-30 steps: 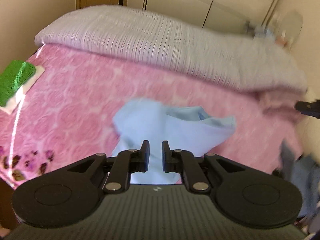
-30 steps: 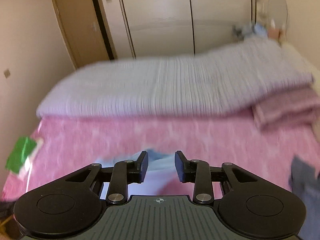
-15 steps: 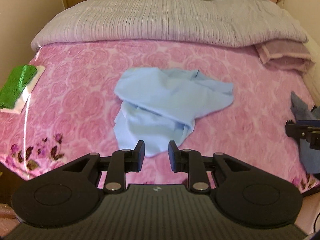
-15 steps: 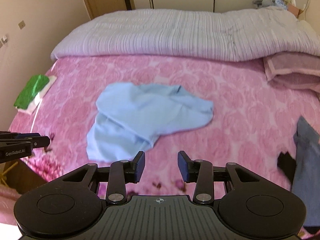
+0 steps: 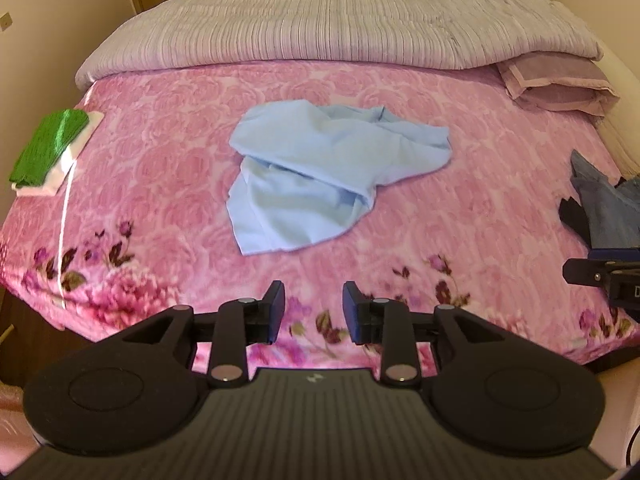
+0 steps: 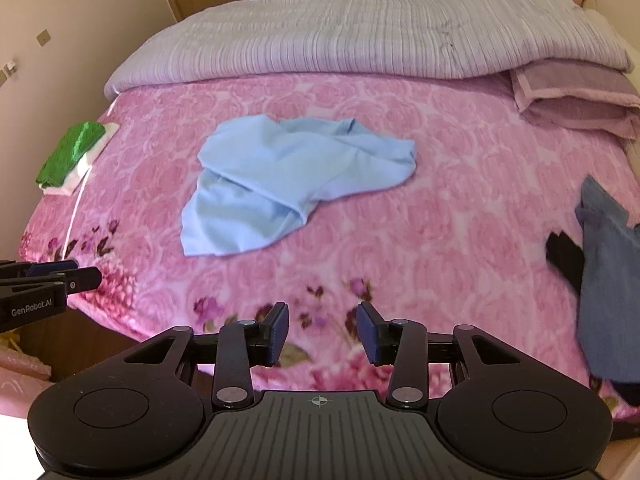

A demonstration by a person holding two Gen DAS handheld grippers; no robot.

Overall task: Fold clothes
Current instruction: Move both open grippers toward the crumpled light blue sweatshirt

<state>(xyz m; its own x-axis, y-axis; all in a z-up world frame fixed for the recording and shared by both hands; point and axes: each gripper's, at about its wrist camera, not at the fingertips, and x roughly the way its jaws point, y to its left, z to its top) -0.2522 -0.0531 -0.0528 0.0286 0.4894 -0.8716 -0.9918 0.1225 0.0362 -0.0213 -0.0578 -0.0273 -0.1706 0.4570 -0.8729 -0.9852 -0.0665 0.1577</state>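
A crumpled light blue garment (image 5: 332,172) (image 6: 288,176) lies loose in the middle of the pink floral blanket (image 5: 160,168) (image 6: 460,208). My left gripper (image 5: 313,292) hovers over the bed's near edge, well short of the garment; its jaws are opening and nothing is between them. My right gripper (image 6: 322,312) hangs over the same edge further right, its jaws apart and empty. Each gripper shows at the edge of the other's view: the right gripper (image 5: 600,276) and the left gripper (image 6: 48,280).
A grey-blue garment (image 5: 604,208) (image 6: 608,280) with a dark piece beside it lies at the bed's right edge. A green folded cloth (image 5: 48,148) on a white one sits at the left edge. A rolled grey quilt (image 5: 340,28) and a folded mauve blanket (image 5: 556,84) line the far side.
Both grippers have drawn back from the bed's middle toward its near edge. The left jaws, nearly closed right at the blue garment, have spread apart. The garment stays crumpled on the blanket.
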